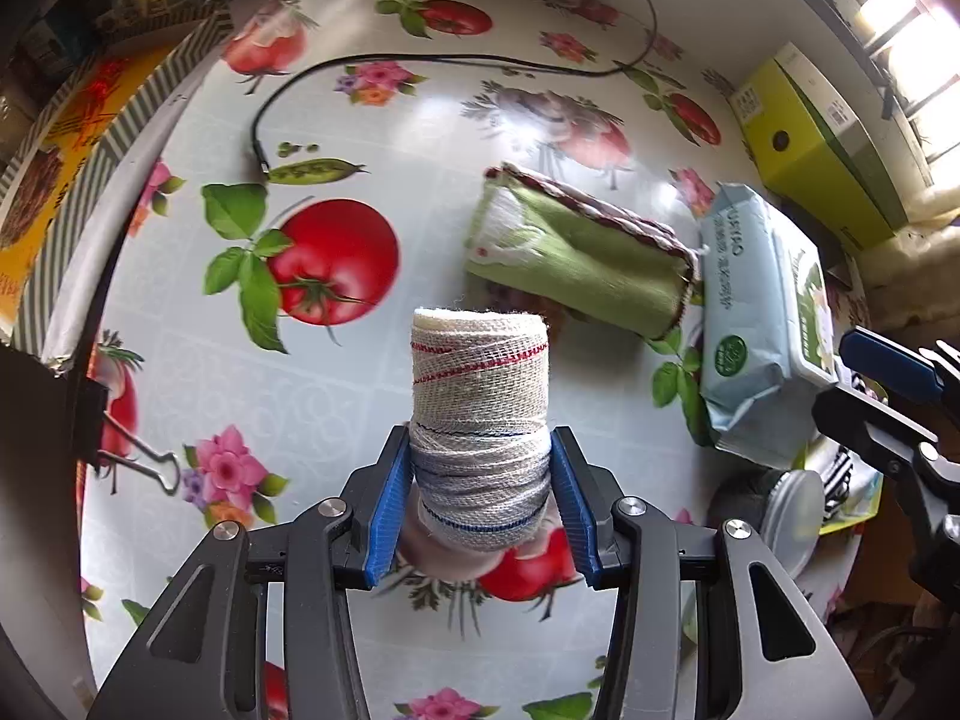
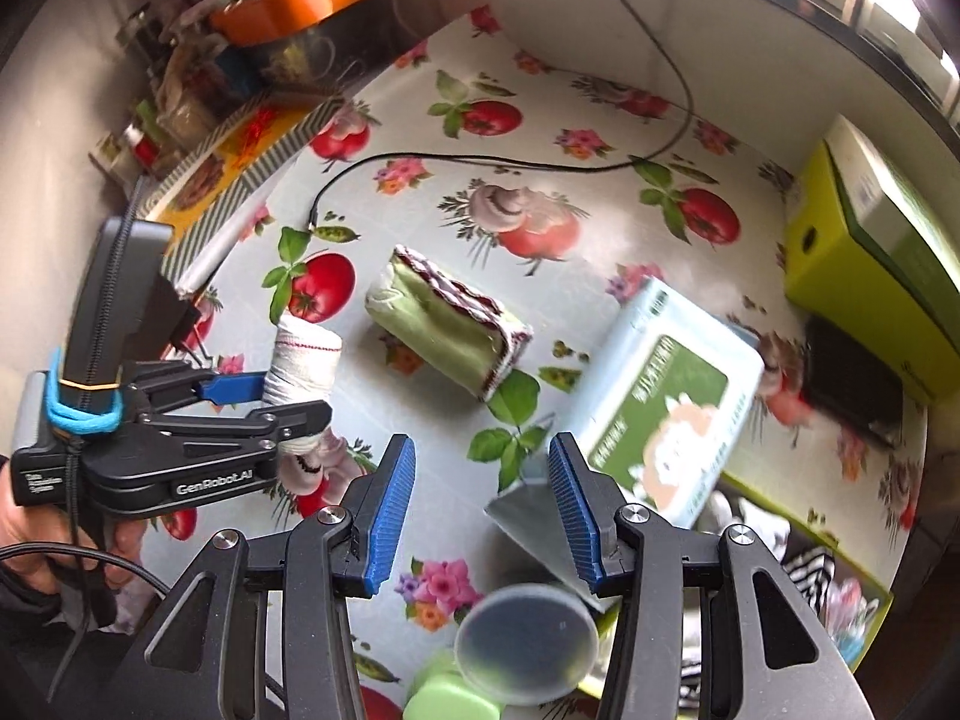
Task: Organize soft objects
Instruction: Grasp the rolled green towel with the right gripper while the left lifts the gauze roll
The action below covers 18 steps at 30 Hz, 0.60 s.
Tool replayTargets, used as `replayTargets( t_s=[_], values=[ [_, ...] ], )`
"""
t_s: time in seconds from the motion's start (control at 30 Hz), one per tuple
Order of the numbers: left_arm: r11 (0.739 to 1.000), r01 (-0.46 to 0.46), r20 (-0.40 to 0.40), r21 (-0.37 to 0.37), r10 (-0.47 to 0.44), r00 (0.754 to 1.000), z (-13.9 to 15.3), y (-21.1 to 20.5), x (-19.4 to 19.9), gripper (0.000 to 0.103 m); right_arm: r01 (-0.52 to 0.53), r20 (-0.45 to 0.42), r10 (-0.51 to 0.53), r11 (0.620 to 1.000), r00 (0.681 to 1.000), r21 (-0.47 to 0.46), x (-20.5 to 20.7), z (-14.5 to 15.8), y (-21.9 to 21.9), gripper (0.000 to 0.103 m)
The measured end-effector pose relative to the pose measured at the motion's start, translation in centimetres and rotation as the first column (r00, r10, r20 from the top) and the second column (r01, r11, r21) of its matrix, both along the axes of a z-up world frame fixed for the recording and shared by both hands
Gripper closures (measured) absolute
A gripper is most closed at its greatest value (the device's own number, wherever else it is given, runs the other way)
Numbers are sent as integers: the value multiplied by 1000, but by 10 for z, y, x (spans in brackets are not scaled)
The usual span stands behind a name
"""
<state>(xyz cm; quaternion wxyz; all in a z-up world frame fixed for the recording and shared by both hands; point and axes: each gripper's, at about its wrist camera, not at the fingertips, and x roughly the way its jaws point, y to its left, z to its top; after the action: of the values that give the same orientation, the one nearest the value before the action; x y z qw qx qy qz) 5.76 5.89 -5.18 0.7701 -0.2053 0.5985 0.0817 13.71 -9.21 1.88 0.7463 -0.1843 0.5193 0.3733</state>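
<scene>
Left gripper point(image 1: 480, 495) clamped on a cylindrical roll of off-white woven gauze bandage point(image 1: 480, 414); both blue ribbed fingers point(image 1: 389, 504) press its lower half. Roll stands out along the fingers, held above the surface with tomato-and-flower print oilcloth point(image 1: 336, 120). Roll's weave is coarse and open; a thin red thread line runs round the upper part, dark blue thread lines round the middle and base, lower wraps greyer than the cream top end. In the right wrist view the same roll point(image 2: 306, 360) pokes out of the left gripper point(image 2: 264, 402), to the left of the scene.

Right gripper point(image 2: 480, 510) fingers apart, nothing between them; it hangs over the surface near its front edge.

On the surface: folded green cloth with maroon-and-white braided trim point(image 1: 576, 258), lying flat near centre. Just beside it, to the right, a pale blue soft pack of wipes with green label point(image 1: 750, 324), tilted in the right wrist view point(image 2: 660, 420). A black cable point(image 1: 420, 63) curves across the far part. Yellow-green cardboard box point(image 1: 816, 138) at the far right edge. Black binder clip point(image 1: 120, 444) at the left edge.
</scene>
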Motion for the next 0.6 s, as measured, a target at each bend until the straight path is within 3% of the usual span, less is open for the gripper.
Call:
replayTargets(
  t_s=[0.3, 0.6],
  values=[
    [999, -46, -6, 22, 46, 999, -8, 22, -5, 56, -127, 29, 130, 987, 991, -100, 18, -18, 42, 57],
    [997, -76, -32, 7, 76, 997, -22, 30, -10, 56, -282, 12, 289, 941, 957, -186, 26, -46, 86, 51]
  ],
)
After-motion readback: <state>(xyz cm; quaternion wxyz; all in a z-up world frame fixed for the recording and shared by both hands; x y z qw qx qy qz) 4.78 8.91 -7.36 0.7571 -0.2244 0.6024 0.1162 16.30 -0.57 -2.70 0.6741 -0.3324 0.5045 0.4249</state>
